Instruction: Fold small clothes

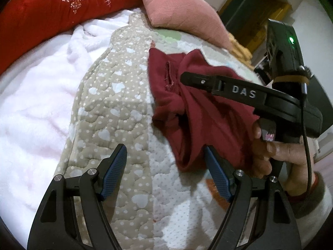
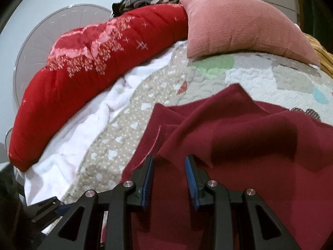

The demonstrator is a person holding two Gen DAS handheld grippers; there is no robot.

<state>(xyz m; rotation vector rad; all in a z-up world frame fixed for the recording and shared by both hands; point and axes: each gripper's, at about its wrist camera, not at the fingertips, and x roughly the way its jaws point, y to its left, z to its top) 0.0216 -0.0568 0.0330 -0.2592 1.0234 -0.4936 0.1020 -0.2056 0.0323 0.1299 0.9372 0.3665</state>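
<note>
- Our left claw (image 1: 165,170) is spread wide and grips nothing; its blue-padded fingers (image 1: 115,166) hover over the quilted beige-and-white bedspread (image 1: 116,112), and the other pad sits just beside the garment's near edge.
- Our right claw (image 2: 169,177) stands partly parted above the small crumpled maroon cloth garment (image 2: 239,137); we see no fabric pinched between its pads.
- In the left wrist view the maroon garment (image 1: 187,108) lies bunched on the bedspread, with the right tool's black arm marked "DAS" (image 1: 235,89) crossing over it.
- A bare hand (image 1: 276,152) grips that tool's handle.
- A fluffy white blanket (image 1: 37,104), a red floral quilt (image 2: 93,62) and a pink ribbed pillow (image 2: 245,27) lie beyond.
</note>
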